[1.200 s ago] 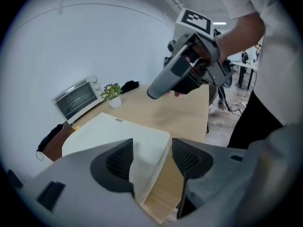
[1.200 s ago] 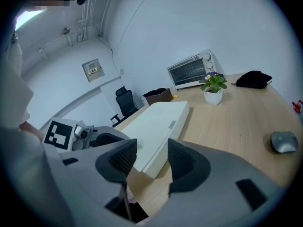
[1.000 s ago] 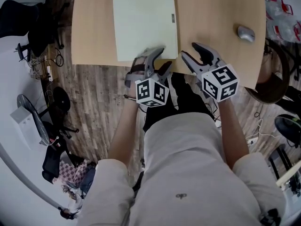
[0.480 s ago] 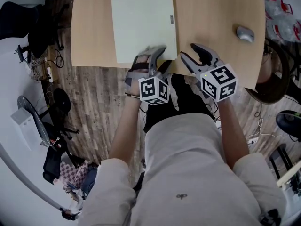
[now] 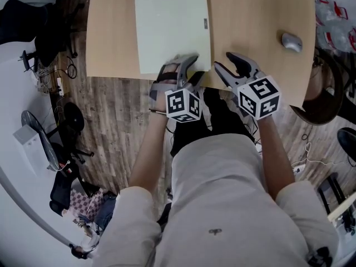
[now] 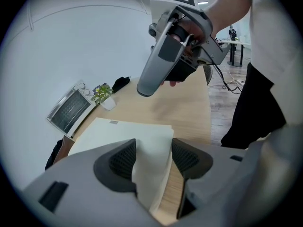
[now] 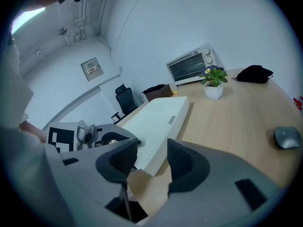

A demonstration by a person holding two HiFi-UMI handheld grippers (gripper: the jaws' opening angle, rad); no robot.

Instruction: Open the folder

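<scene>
The pale green flat paper folder lies closed on the light wooden table, near its front edge — opening has not begun. The left gripper has its jaws apart astride the folder's near right corner (not pinching it). The right gripper, jaws likewise spread and empty, hovers just beside.

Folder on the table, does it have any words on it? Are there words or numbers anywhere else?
Nothing here can be read as words or numbers.
Small grey label on the folder: too small to read.
marker cubes on the tools: black-and-white square patterns, no words.
wall panel: too blurred to read.
</scene>
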